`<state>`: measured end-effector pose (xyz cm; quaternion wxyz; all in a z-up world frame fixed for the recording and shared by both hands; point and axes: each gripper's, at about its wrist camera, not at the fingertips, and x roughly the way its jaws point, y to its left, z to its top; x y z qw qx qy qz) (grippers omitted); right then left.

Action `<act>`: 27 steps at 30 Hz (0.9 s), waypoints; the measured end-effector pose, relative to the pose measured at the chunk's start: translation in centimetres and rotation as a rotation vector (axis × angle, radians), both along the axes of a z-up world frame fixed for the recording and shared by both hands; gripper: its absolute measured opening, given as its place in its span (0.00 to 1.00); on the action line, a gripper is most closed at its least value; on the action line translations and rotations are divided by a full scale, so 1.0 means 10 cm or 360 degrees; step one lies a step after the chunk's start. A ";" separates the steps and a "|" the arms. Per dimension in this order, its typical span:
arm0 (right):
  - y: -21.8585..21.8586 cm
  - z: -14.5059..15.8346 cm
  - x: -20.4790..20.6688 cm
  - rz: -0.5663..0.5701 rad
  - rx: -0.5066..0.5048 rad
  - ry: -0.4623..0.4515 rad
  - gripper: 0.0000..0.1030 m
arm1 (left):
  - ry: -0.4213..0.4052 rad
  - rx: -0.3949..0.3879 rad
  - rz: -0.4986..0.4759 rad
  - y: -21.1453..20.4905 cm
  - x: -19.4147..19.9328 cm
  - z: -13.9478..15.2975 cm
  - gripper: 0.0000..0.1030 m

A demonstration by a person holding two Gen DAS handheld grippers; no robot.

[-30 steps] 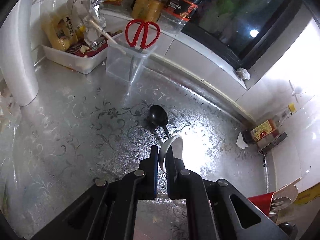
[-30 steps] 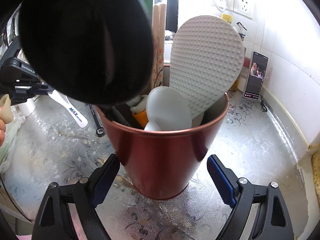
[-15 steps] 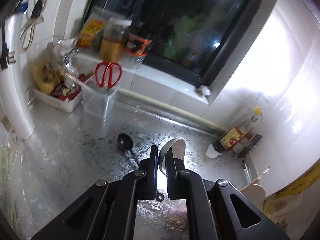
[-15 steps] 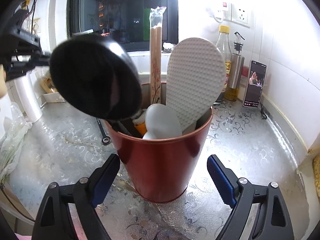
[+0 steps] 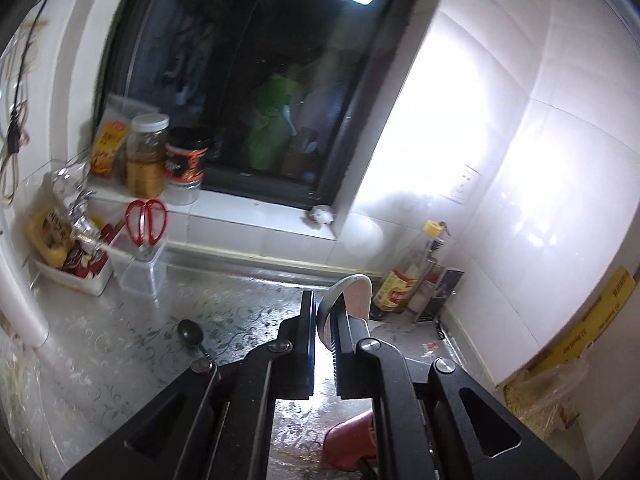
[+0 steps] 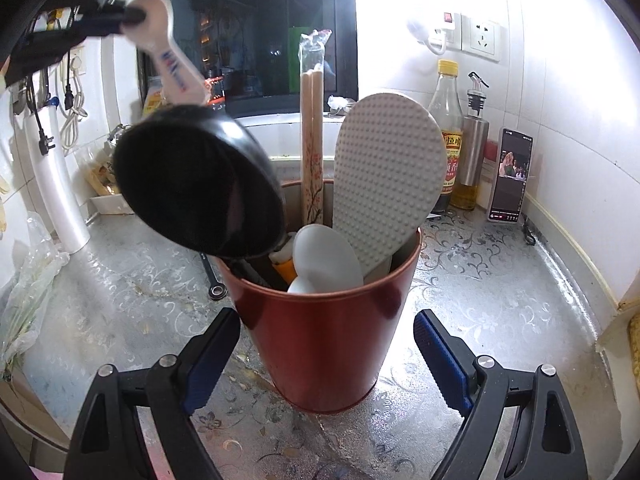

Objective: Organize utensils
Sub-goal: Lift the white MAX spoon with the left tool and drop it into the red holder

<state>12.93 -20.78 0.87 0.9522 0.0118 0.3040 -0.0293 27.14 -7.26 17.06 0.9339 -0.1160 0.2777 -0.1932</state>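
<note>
My left gripper (image 5: 323, 334) is clamped on the white handle of a black plastic ladle (image 6: 198, 180) held above the red metal utensil cup (image 6: 326, 340); my right gripper (image 6: 326, 352) stands wide apart around the cup. The ladle looks light, stiff, bowl-heavy, so gripping mid-handle seems best

White-handled black ladle (image 6: 196, 184) aloft, bowl beside full red holder (image 6: 328, 340)

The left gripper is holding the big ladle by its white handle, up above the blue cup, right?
Nearly: the cup is red, not blue, as the right wrist view shows. The left gripper does hold the ladle by its white handle above it.
</note>
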 end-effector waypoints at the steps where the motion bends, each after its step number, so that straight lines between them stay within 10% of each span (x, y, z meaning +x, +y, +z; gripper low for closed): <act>1: 0.00 0.00 0.00 0.0002 0.0000 -0.0002 0.88 | -0.0010 0.0011 -0.0023 -0.05 -0.01 0.02 0.06; 16: -0.01 -0.01 0.03 0.0015 0.0006 -0.0006 0.88 | -0.0261 0.0572 -0.0220 -1.03 -0.31 -0.10 0.06; 27: 0.00 -0.01 0.04 0.0014 -0.0003 -0.0002 0.88 | -0.0159 0.0731 -0.0316 -1.25 -0.28 -0.45 0.06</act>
